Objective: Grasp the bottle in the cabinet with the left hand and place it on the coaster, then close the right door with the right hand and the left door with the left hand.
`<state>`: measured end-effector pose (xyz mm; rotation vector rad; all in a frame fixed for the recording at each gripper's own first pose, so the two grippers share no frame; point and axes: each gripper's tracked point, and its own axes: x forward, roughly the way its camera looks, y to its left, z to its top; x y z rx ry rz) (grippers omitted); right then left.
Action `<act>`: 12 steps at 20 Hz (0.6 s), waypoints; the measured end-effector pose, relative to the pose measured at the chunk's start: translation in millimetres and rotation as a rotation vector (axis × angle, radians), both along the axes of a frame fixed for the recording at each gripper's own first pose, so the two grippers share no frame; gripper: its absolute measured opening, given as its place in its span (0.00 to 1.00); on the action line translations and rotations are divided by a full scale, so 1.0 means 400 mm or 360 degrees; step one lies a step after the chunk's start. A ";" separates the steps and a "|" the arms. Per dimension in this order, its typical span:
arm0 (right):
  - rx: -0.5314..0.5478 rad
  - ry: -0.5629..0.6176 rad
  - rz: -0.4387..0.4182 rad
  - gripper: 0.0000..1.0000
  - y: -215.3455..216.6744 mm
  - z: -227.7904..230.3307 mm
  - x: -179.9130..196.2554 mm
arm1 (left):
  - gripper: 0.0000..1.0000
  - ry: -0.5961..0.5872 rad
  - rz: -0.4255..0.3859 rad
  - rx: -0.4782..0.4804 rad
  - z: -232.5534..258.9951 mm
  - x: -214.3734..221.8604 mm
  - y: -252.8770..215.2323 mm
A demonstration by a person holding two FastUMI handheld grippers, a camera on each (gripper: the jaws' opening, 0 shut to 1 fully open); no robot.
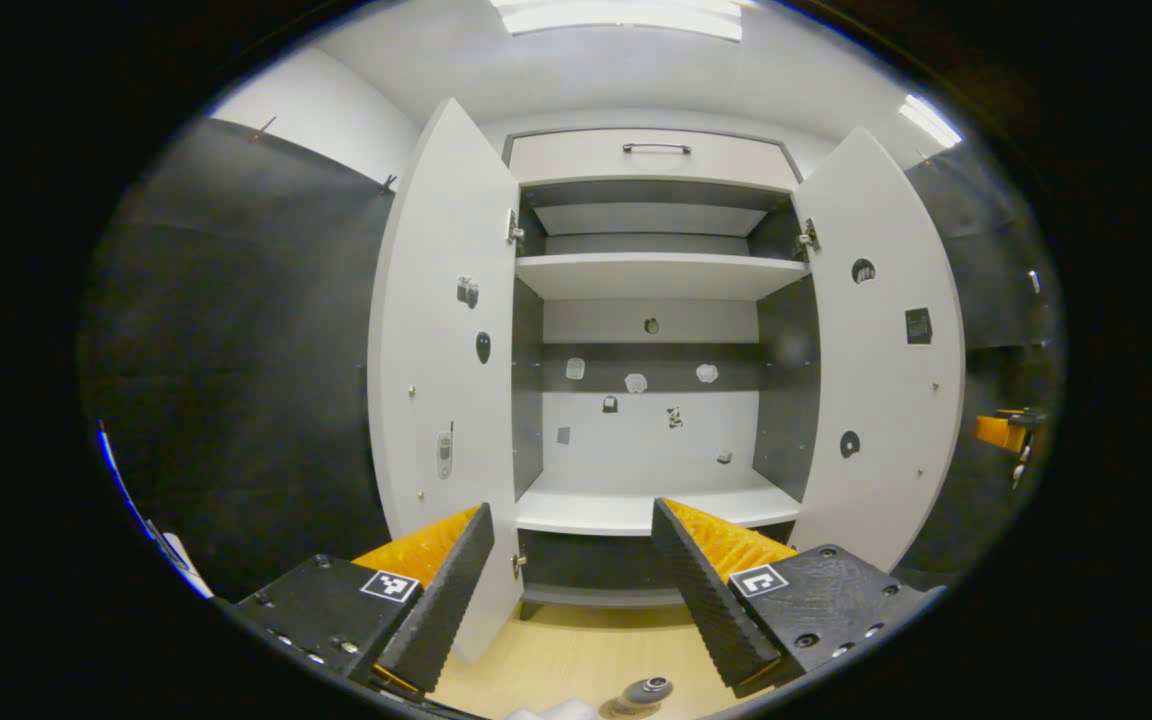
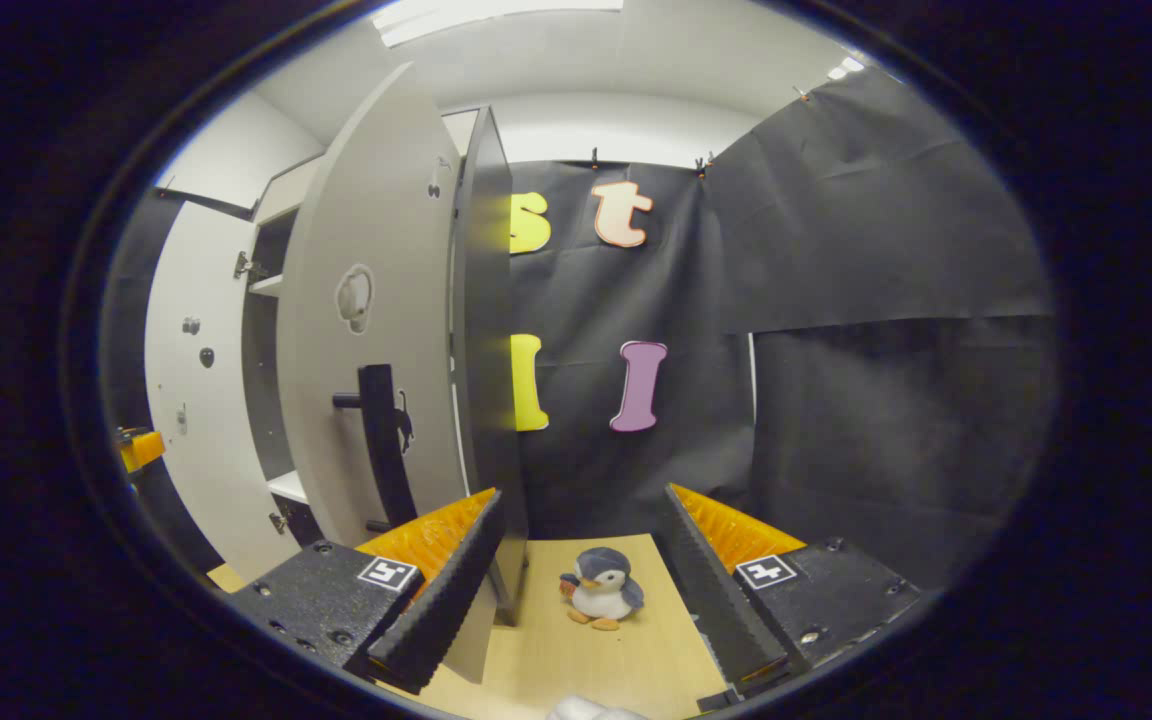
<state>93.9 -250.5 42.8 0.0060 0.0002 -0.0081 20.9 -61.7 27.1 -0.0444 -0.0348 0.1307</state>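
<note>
The cabinet (image 1: 636, 275) stands with both doors swung wide and bare shelves inside. Its left door (image 1: 441, 350) and right door (image 1: 881, 350) flank the opening. Low at the bottom edge of the left gripper view, the bottle's grey cap (image 1: 648, 689) shows on a round brownish coaster (image 1: 619, 709) on the wooden table. My left gripper (image 1: 571, 610) is open above it, holding nothing. In the right gripper view my right gripper (image 2: 576, 600) is open, close to the right door's outer face (image 2: 376, 330) with its black handle (image 2: 379, 450).
A penguin plush (image 2: 601, 587) sits on the wooden table (image 2: 636, 660) between the right gripper's fingers. A white soft thing (image 1: 548, 712) lies beside the coaster. A drawer (image 1: 651, 155) tops the cabinet. Black cloth walls close off both sides.
</note>
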 end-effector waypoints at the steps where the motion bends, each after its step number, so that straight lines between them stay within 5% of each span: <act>1: 0.0009 0.0002 0.0038 1.00 -0.013 -0.002 0.022 | 0.99 0.0008 0.0017 -0.0007 -0.003 -0.009 -0.020; 6: 0.0037 0.0031 0.0200 1.00 -0.015 -0.001 0.105 | 0.99 0.0018 0.0149 0.0059 0.001 -0.051 -0.047; 12: -0.0012 0.0014 0.0353 1.00 0.124 0.029 0.121 | 0.98 0.0039 0.0175 0.0069 -0.012 -0.074 0.006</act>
